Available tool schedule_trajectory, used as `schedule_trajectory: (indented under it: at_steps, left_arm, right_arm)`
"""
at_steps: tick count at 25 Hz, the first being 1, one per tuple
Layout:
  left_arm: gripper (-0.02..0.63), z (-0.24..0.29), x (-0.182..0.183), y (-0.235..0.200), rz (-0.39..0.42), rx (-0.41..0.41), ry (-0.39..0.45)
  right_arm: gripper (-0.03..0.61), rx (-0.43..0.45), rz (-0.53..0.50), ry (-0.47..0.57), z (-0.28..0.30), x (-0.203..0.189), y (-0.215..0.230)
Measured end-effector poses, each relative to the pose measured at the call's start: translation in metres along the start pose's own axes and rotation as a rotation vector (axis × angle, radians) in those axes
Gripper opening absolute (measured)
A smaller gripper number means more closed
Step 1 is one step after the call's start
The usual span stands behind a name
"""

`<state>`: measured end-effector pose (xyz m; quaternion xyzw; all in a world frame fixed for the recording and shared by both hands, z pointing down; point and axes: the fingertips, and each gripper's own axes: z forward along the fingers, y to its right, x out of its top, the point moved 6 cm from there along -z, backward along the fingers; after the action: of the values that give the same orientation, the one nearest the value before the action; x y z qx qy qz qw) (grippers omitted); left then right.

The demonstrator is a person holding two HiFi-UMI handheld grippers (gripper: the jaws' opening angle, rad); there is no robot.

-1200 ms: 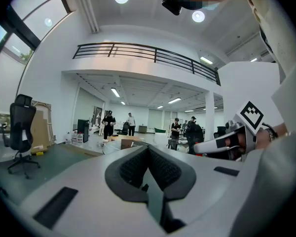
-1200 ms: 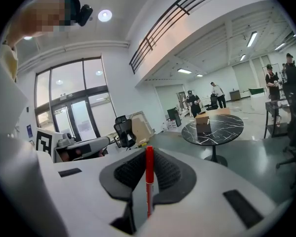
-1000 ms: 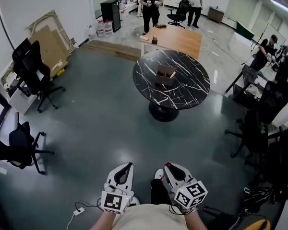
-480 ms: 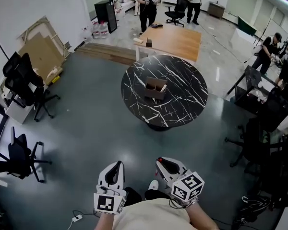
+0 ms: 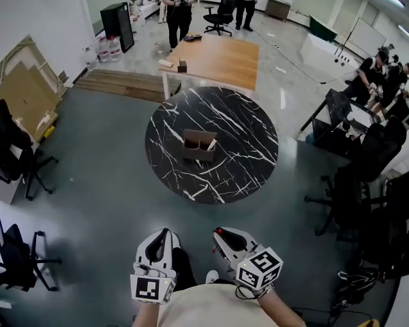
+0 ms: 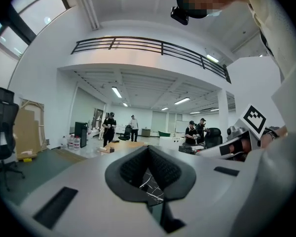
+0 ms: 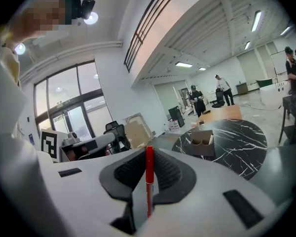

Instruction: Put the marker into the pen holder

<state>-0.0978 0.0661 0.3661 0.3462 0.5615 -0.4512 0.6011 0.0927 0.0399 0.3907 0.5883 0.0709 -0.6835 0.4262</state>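
Marker [image 7: 149, 177] is red and sits clamped upright between the jaws of the right gripper [image 5: 223, 236], so it's nowhere near the pen holder [image 5: 199, 144] yet. Both grippers are held low and close to the person's body, side by side and pointing forward toward the round table. The left gripper [image 5: 165, 236] has its jaws closed together with nothing in them. Each gripper carries a cube [image 5: 259, 270] with black-and-white square patterns on its faces. The pen holder looks like a small brown cardboard box with compartments, sitting around the middle of the black white-veined tabletop [image 5: 249, 131], well apart from both grippers, with a stretch of bare grey floor [image 5: 109, 189] in between. Behind it there's a wooden table [image 5: 221, 54], and a few people [image 5: 178, 2] stand further back. Office chairs [image 5: 17, 159] are off to the left, plus some cardboard [image 5: 20, 90] leaning on the wall.
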Motion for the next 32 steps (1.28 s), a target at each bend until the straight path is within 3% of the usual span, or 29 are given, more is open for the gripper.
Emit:
schedule_trajectory:
  at_steps: [4, 7, 9, 13, 19, 21, 25, 32]
  left_arm:
    - [0.008, 0.074, 0.011, -0.044, 0.006, -0.136, -0.005]
    - [0.008, 0.119, 0.033, -0.071, -0.004, -0.230, 0.038]
    - [0.008, 0.144, 0.044, -0.092, -0.044, -0.256, 0.068]
    - [0.008, 0.180, 0.049, -0.139, -0.043, -0.295, 0.061]
    - [0.008, 0.205, 0.037, -0.192, -0.030, -0.311, -0.018]
    - [0.008, 0.214, 0.033, -0.203, -0.050, -0.304, -0.011]
    - [0.008, 0.227, 0.018, -0.223, -0.099, -0.260, -0.017]
    - [0.008, 0.252, 0.018, -0.241, -0.053, -0.184, -0.063]
  right_arm:
    - [0.057, -0.112, 0.020, 0.033, 0.045, 0.031, 0.023]
    - [0.057, -0.187, 0.027, 0.059, 0.077, 0.057, 0.035]
    - [0.057, -0.228, 0.039, 0.081, 0.097, 0.067, 0.039]
    - [0.057, -0.281, 0.072, 0.074, 0.139, 0.071, 0.039]
    - [0.057, -0.304, 0.050, 0.001, 0.193, 0.091, 0.042]
    - [0.057, -0.309, 0.040, -0.001, 0.206, 0.099, 0.047]
    - [0.057, -0.293, 0.005, 0.019, 0.229, 0.109, 0.064]
    - [0.057, -0.249, -0.030, 0.082, 0.281, 0.135, 0.121]
